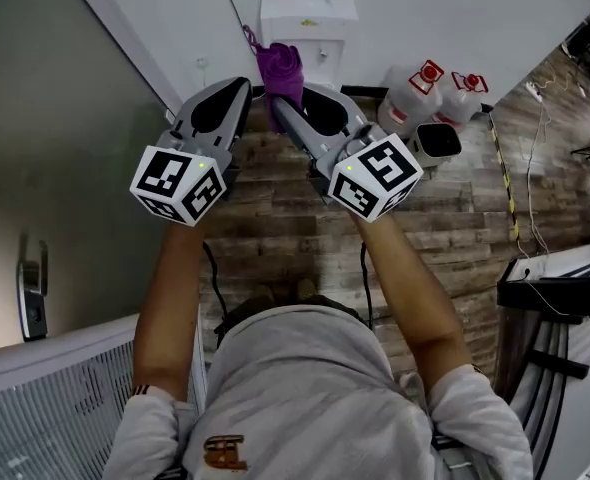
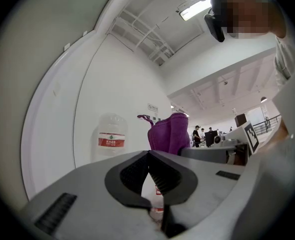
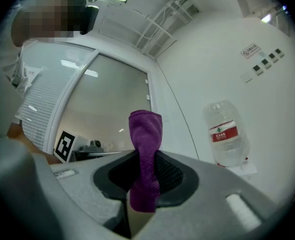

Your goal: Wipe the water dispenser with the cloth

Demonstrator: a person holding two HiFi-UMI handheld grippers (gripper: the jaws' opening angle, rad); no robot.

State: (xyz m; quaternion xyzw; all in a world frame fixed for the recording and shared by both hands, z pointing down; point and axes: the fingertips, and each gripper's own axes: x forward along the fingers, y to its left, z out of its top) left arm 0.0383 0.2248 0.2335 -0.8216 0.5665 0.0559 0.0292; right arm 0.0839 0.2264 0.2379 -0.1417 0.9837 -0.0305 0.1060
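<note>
- Seen from the head view only: both grippers raised side by side over a wood-plank floor (image 1: 275, 230), aimed at the white water dispenser (image 1: 308, 28) standing against the wall (image 1: 455, 8).
- Also only there: two white jugs (image 1: 412, 93) with red caps and a dark-rimmed bin (image 1: 437, 141), on the floor just right of the dispenser.
- Right gripper (image 1: 277, 103) clamped on a purple cloth (image 1: 281, 66), which bunches past the fingertips in front of the dispenser's lower face. Cannot tell from above whether cloth and dispenser touch.
- Confirmed in the right gripper view: fingers (image 3: 170, 171) closed on the cloth (image 3: 145, 134), with the fabric standing upright between the pads and a tail hanging below them.
- Left gripper (image 1: 243, 86) just beside the right one. In the left gripper view, fingertips (image 2: 148, 153) pressed together with nothing between them.
- Seen in the left gripper view alone: the cloth from the side, a loop at its top corner, with distant people (image 2: 196, 134) and desks behind.
- Shown clearly only by the gripper views: the water bottle (image 3: 226, 134) with its red label, upright on the dispenser. Cut off by the top edge in the head view.
- Dispenser taps too small to make out. Most of the dispenser body hidden behind the fingers in both gripper views.
- Seen in the right gripper view alone: a glass partition (image 3: 102, 109) left of the cloth.
</note>
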